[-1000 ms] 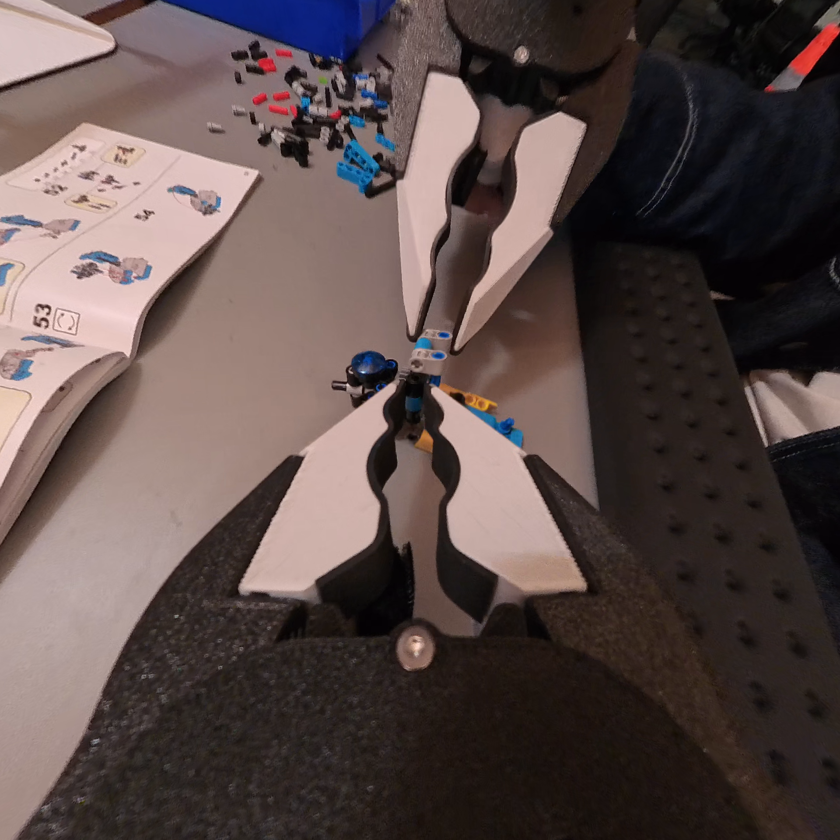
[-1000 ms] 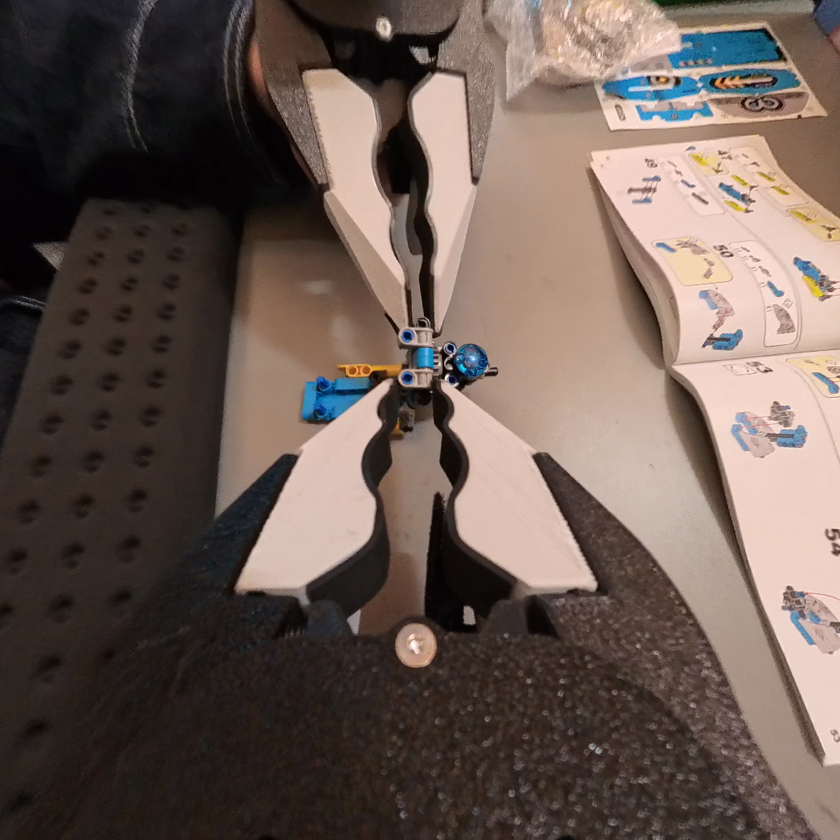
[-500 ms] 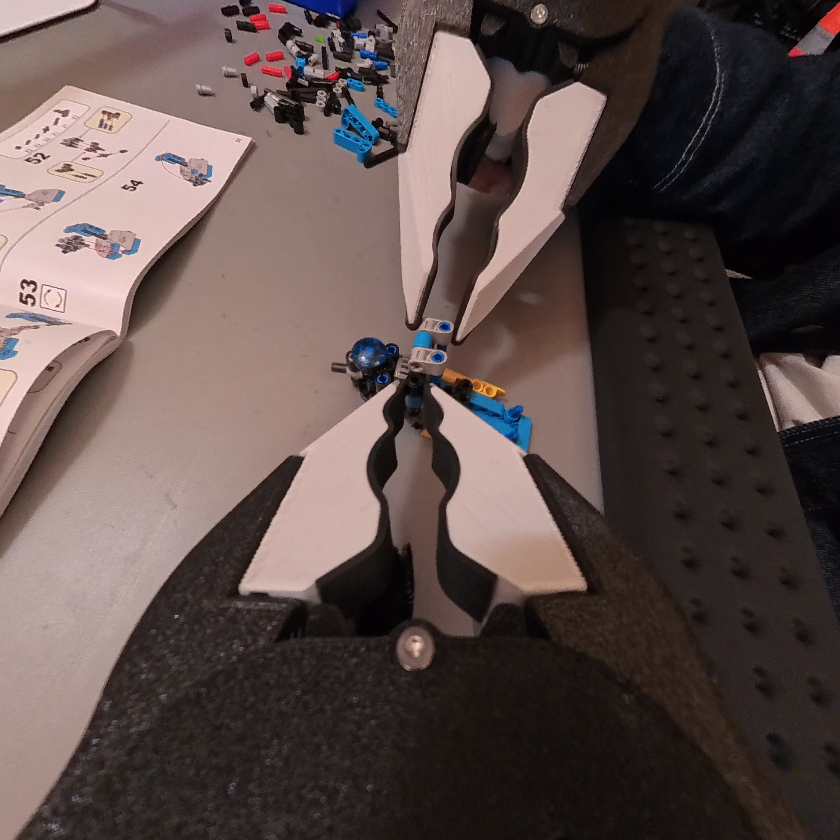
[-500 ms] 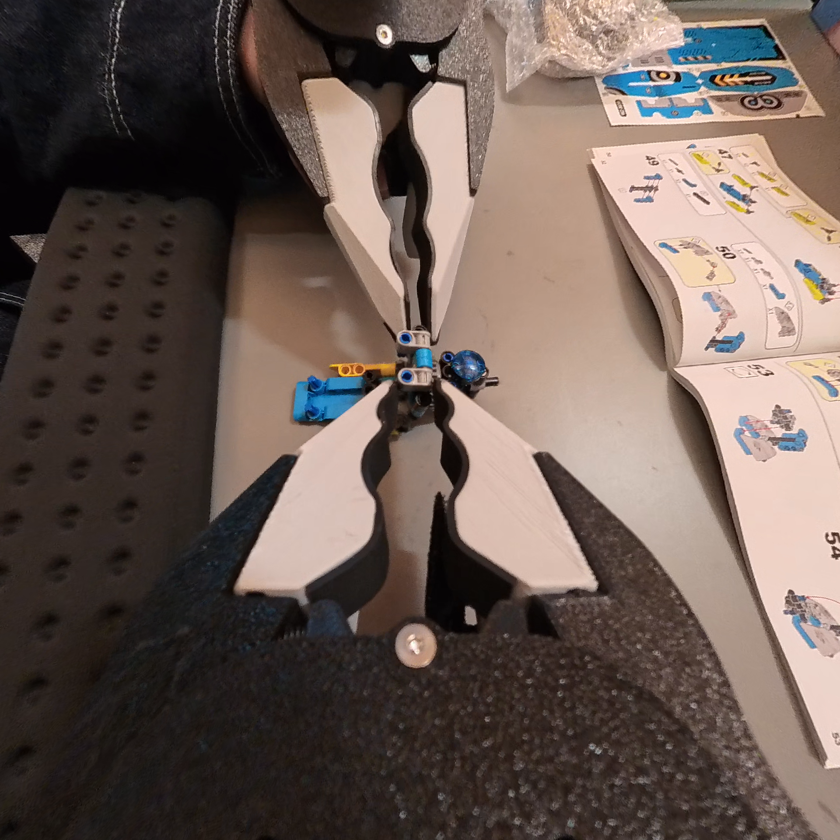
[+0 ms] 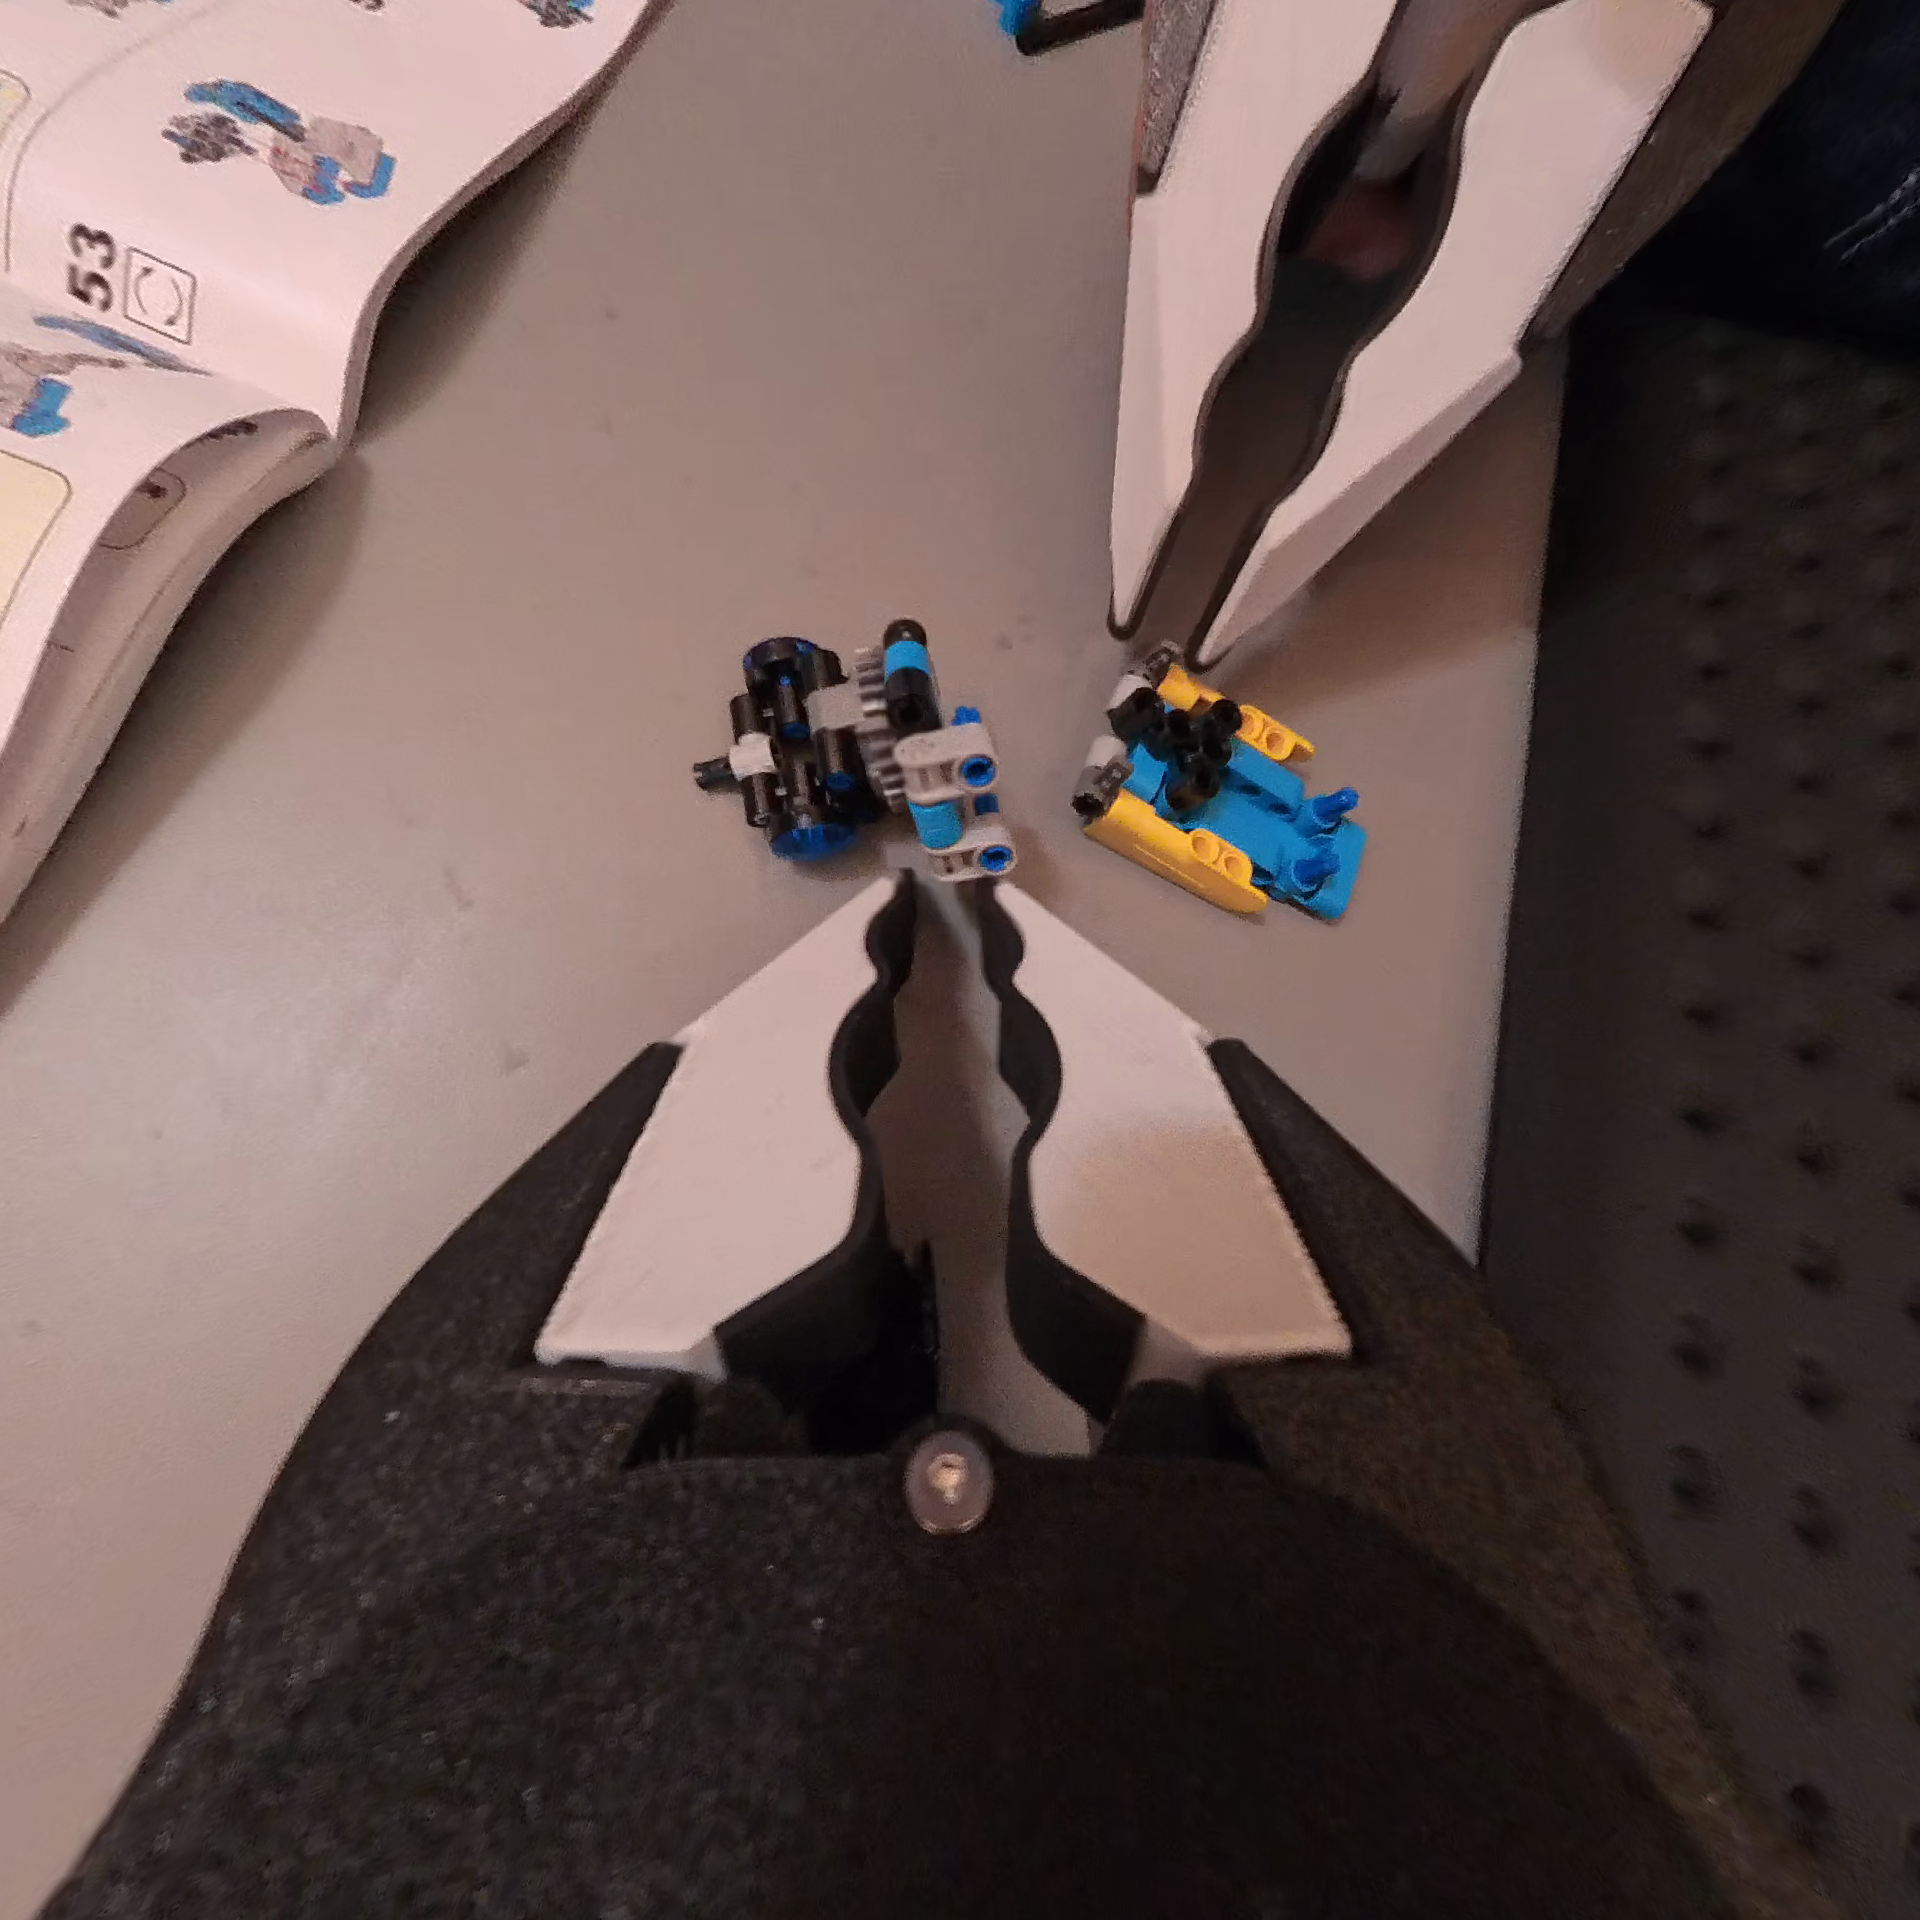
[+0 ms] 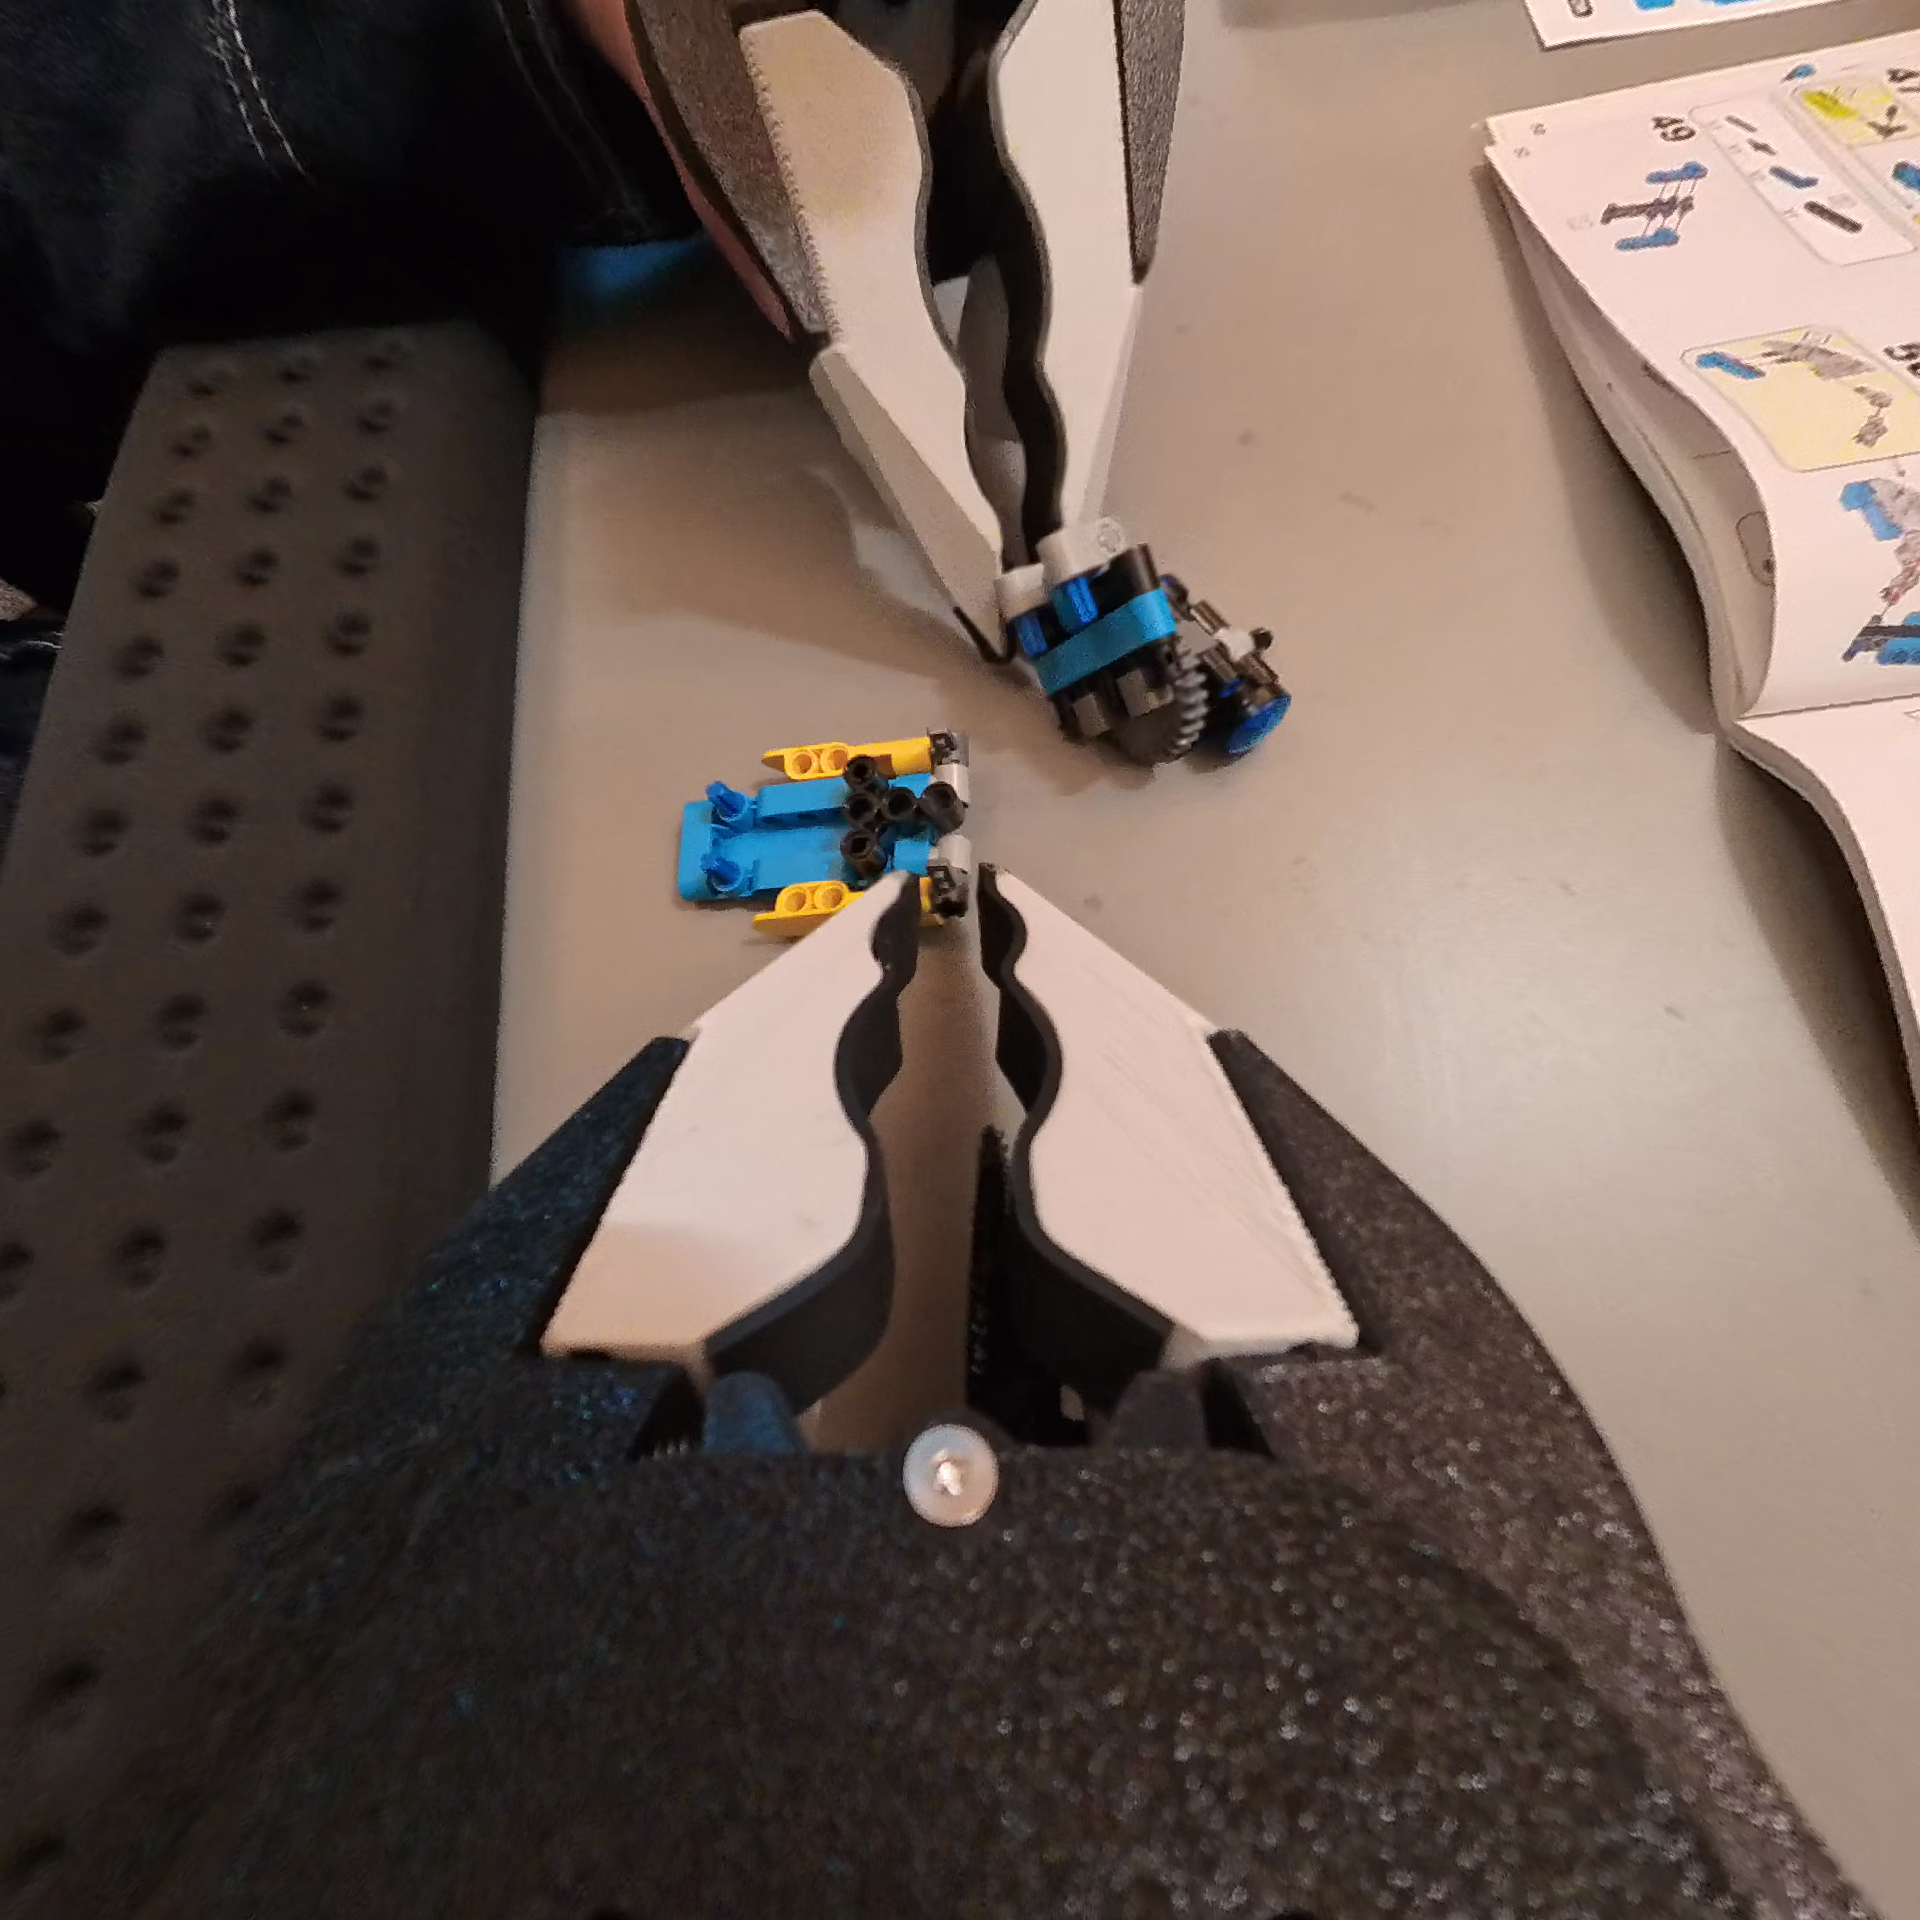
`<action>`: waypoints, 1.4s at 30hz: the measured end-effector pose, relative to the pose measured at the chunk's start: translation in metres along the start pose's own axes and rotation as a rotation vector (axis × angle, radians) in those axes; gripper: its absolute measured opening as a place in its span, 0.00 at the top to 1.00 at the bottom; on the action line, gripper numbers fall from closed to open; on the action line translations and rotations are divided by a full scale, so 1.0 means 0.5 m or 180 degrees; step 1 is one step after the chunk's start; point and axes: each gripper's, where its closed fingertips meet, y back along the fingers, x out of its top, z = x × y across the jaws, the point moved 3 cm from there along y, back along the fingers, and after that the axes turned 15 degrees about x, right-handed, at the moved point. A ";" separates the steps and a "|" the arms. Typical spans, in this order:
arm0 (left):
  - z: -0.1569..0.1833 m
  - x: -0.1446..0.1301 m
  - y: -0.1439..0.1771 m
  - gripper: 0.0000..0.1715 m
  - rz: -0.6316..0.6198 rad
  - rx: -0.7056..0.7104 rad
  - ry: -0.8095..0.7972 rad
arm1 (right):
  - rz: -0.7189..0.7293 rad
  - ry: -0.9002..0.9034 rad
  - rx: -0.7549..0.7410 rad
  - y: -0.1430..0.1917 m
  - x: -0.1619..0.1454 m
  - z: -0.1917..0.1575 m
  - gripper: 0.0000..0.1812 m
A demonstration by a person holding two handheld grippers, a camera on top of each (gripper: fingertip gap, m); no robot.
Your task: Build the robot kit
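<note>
A small black, grey and blue geared assembly (image 5: 831, 748) is at my left gripper (image 5: 943, 883), which is shut on its grey and blue connector end (image 5: 951, 805). In the right wrist view the assembly (image 6: 1132, 665) hangs tilted from the left gripper (image 6: 1039, 582), low over the table. A flat yellow and blue assembly (image 6: 800, 842) lies on the grey table (image 6: 1351, 1039). My right gripper (image 6: 948, 883) is nearly closed on its grey and black corner piece. The left wrist view shows the right gripper (image 5: 1166, 636) at the corner of that assembly (image 5: 1226, 810).
An open instruction booklet (image 5: 208, 260) lies to the left, and shows at the right in the right wrist view (image 6: 1766, 416). A black perforated mat (image 5: 1714, 935) runs along the table's edge. A person's dark denim sleeve (image 6: 260, 156) is behind the left gripper. Left tips to right tips: about 6 cm.
Both grippers held the small geared assembly together. The right gripper has let go and moved to the yellow and blue assembly. The left gripper has swung the geared assembly away from it.
</note>
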 end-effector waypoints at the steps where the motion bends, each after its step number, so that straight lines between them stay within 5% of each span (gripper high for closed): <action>1: -0.003 0.002 0.001 0.87 0.0016 0.0042 0.0035 | 0.0001 0.0001 0.0018 -0.003 -0.001 -0.001 0.94; 4: -0.019 0.019 0.019 0.83 0.0203 0.0155 0.0225 | 0.0000 -0.0009 0.0035 -0.007 0.000 -0.001 0.95; 11: 0.039 0.058 0.062 0.93 0.0709 -0.0067 -0.0015 | 0.0052 -0.0035 0.0132 -0.005 -0.001 0.000 0.98; 17: 0.071 0.037 0.002 0.91 0.0257 -0.0080 -0.0222 | 0.0057 -0.0030 0.0264 -0.011 0.000 -0.005 0.98; 37: 0.072 0.019 0.005 0.97 0.0245 -0.0153 -0.0247 | 0.0201 -0.0259 0.0382 -0.013 -0.003 -0.011 0.98; 42: 0.075 0.020 0.009 0.97 0.0264 -0.0077 -0.0324 | 0.0153 -0.0708 0.0532 -0.021 -0.016 -0.014 0.86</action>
